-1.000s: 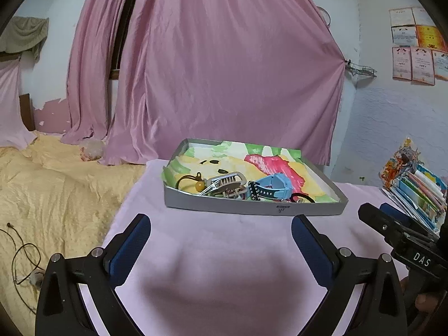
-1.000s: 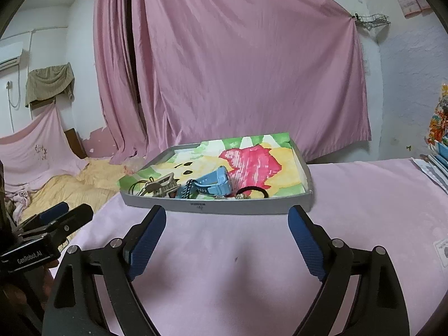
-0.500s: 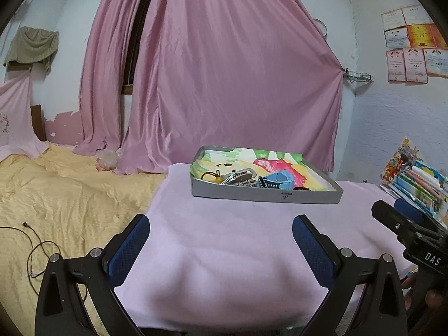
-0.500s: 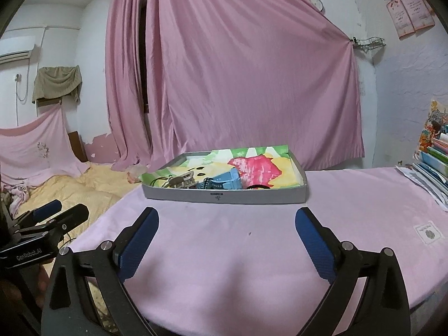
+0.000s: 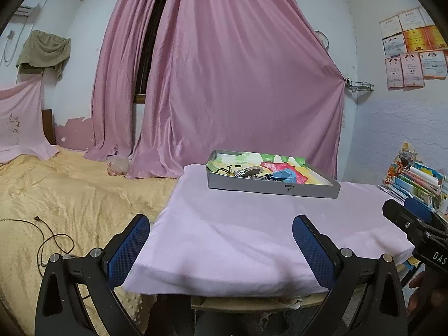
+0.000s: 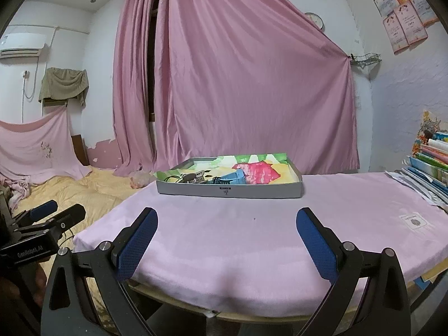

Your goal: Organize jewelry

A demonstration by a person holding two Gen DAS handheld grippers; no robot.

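We hold both tongs spread wide and empty at the near edge of the pink-covered bench (image 6: 252,240). The grey tray (image 6: 229,191) of jewelry sits well ahead of our right tongs (image 6: 226,240), at the bench's far side. From our left tongs (image 5: 221,240) the same tray (image 5: 273,189) lies ahead and slightly right, well apart. A blue piece (image 6: 231,177) lies among the jumble inside.
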